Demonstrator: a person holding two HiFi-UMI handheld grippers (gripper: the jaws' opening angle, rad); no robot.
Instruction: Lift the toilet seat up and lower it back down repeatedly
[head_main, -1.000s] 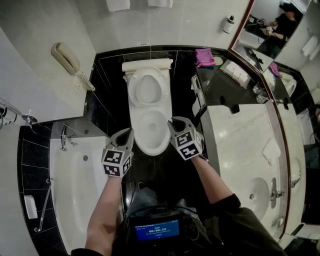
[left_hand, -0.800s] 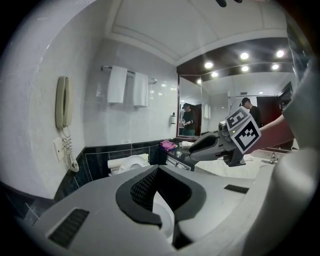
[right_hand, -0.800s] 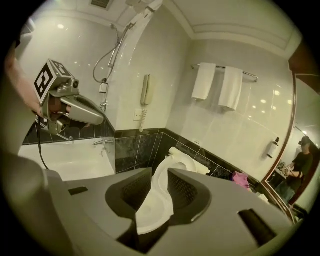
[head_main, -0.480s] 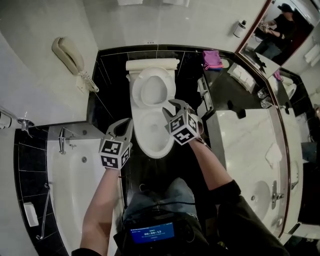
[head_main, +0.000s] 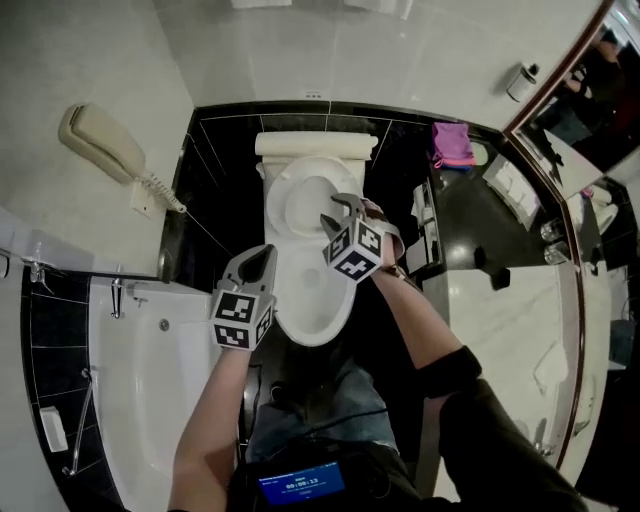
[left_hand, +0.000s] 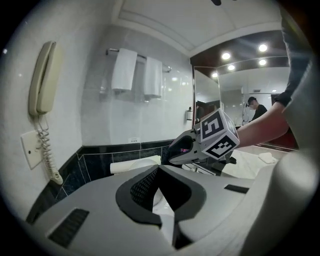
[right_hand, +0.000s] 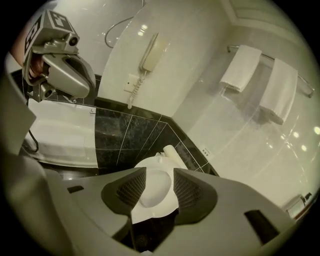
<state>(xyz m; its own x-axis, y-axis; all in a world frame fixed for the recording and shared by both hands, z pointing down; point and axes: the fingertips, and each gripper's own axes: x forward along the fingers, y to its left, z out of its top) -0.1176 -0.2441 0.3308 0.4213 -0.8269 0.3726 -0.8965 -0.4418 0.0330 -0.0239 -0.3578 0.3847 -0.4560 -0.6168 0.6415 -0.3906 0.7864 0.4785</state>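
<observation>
Between the ribbed pads (right_hand: 131, 190) of the right gripper (right_hand: 160, 172) there is only open space. The jaws stand well apart, having just been opening, and clasp nothing. The white toilet (right_hand: 150, 211) is merely seen through the gap, beyond the tips. At the left gripper (left_hand: 158, 169) the two tips meet, closed on nothing, and a sliver of white porcelain shows through the hollow behind them. Seen from the head view, the right gripper hovers at the right side of the toilet seat (head_main: 278, 200). The seat appears raised, its ring leaning back toward the wall above the open bowl (head_main: 312, 300). Whether the tips touch the seat cannot be told. The left gripper sits lower and to the left, beside the bowl's left rim and apart from the seat. Each gripper carries a marker cube (head_main: 352, 250) and is held at the end of a bare forearm (head_main: 415, 318). Black tile (head_main: 215, 190) surrounds the toilet. A wall telephone (head_main: 95, 140) with a coiled cord hangs on the pale wall to the left, and a white bathtub (head_main: 150, 380) lies at the lower left. Two white towels (right_hand: 241, 67) hang from a rail on the rear wall. To the right, a pink cloth (head_main: 452, 143) lies on the dark counter. A pale vanity top (head_main: 500, 320) extends beneath a mirror (head_main: 590, 90).
</observation>
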